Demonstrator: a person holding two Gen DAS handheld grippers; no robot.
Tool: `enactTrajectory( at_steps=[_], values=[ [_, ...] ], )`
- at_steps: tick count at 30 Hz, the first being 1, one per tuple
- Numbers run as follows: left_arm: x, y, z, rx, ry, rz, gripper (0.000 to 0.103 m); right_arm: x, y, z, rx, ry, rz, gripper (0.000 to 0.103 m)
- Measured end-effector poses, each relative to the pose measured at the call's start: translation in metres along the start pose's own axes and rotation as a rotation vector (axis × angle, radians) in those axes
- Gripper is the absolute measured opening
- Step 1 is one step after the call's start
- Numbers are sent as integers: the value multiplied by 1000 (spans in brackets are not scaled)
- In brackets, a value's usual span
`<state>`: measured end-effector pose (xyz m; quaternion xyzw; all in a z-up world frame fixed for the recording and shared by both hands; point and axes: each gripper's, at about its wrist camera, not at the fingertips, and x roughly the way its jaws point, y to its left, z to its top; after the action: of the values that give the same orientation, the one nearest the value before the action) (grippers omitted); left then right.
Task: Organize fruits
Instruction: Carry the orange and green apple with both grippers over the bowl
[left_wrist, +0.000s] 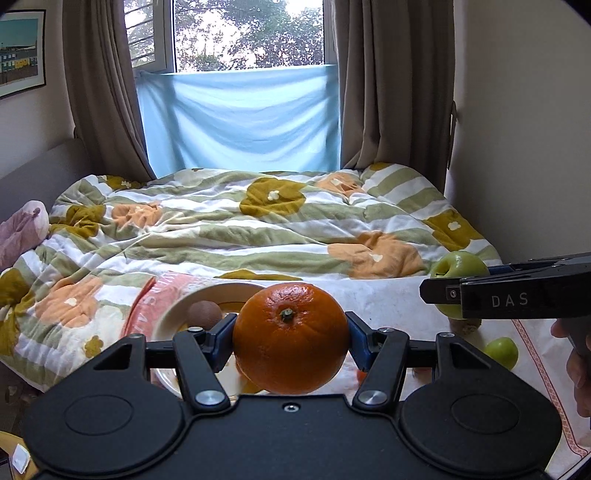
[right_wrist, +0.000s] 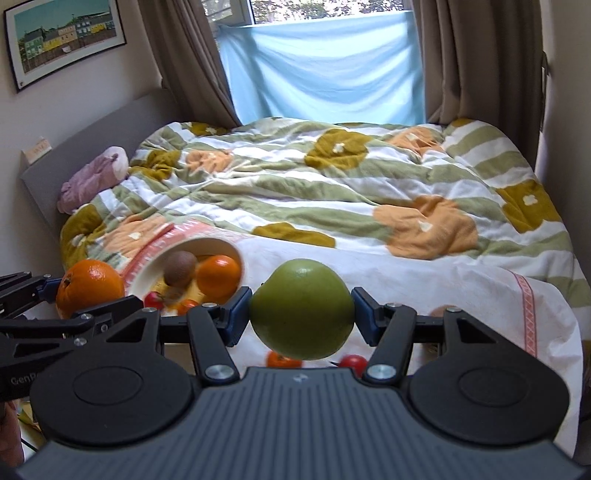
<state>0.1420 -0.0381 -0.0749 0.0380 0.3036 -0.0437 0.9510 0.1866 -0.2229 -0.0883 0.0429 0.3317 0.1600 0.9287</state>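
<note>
Beyond both tools the quilt (right_wrist: 332, 177) lies open to the curtains. The left gripper (left_wrist: 291, 341) clamps an orange (left_wrist: 290, 338), half-spread; the right gripper (right_wrist: 301, 319) clamps a green apple (right_wrist: 302, 308), right of the bowl (right_wrist: 147, 275).

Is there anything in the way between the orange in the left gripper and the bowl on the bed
Nothing visible stands in the way. The left gripper holds the orange in the air, with the cream bowl just beyond and below it. Inside the bowl already lie a kiwi and a smaller orange, with room beside them.
</note>
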Motion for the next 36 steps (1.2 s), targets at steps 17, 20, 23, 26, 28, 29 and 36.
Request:
enactTrajectory(
  at_steps=[17,20,23,26,28,29,36],
  values=[
    [35,104,19,31,31,-20,65,58,108,10,-25,64,4,73],
    [53,121,17,36,59,-46,65,74,119,8,-14,81,-15,73],
    [75,133,14,45,87,-74,65,91,131,3,-7,97,-34,73],
    [99,141,10,70,114,-111,65,111,143,-2,3,121,-50,73],
    [112,144,8,85,127,-133,65,122,150,-6,7,135,-55,73],
    [119,145,7,91,135,-143,65,127,154,-8,8,141,-57,73],
    [154,153,0,108,183,-182,65,152,175,-20,-2,176,-76,73]
  ],
)
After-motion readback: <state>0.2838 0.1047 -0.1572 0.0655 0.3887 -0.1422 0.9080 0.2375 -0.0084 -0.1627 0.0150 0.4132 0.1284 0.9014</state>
